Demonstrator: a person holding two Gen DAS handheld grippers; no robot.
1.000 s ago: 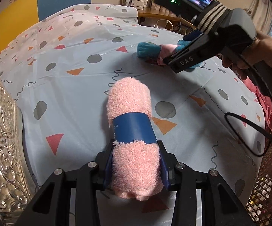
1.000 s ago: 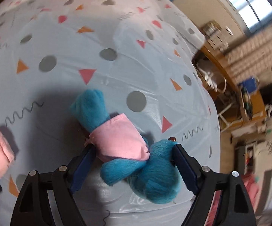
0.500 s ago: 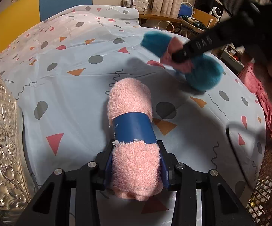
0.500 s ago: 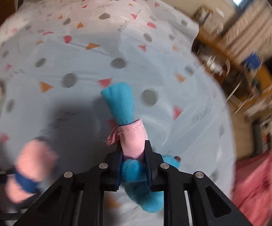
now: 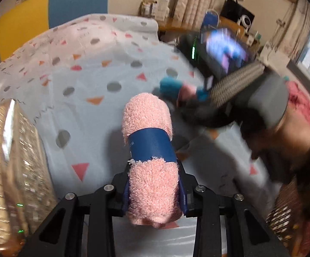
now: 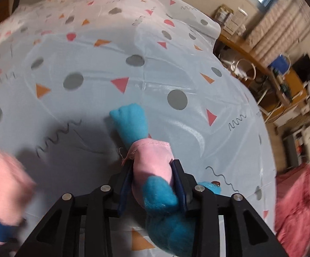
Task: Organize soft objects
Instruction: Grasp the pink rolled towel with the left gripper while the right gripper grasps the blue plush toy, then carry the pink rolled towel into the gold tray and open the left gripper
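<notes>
My left gripper (image 5: 154,187) is shut on a rolled pink towel (image 5: 148,145) with a blue paper band, held just above the patterned tablecloth (image 5: 86,98). My right gripper (image 6: 152,185) is shut on a blue plush toy in a pink shirt (image 6: 150,165), gripping it at the pink middle, with a blue limb pointing forward. In the left wrist view the toy (image 5: 176,88) and the right gripper (image 5: 200,105) appear blurred, just right of the towel's far end. The towel shows blurred at the right wrist view's lower left (image 6: 2,194).
A shiny embossed silver container (image 5: 9,167) stands at the left of the table. Yellow and blue chairs (image 5: 47,15) are behind the table. A desk with clutter (image 6: 283,79) and a pink-red fabric (image 6: 296,203) lie to the right. The person's hand (image 5: 283,137) is at right.
My right gripper closed on the plush toy, lifted it and swung toward the towel. My left gripper has lifted and tilted with the towel still held.
</notes>
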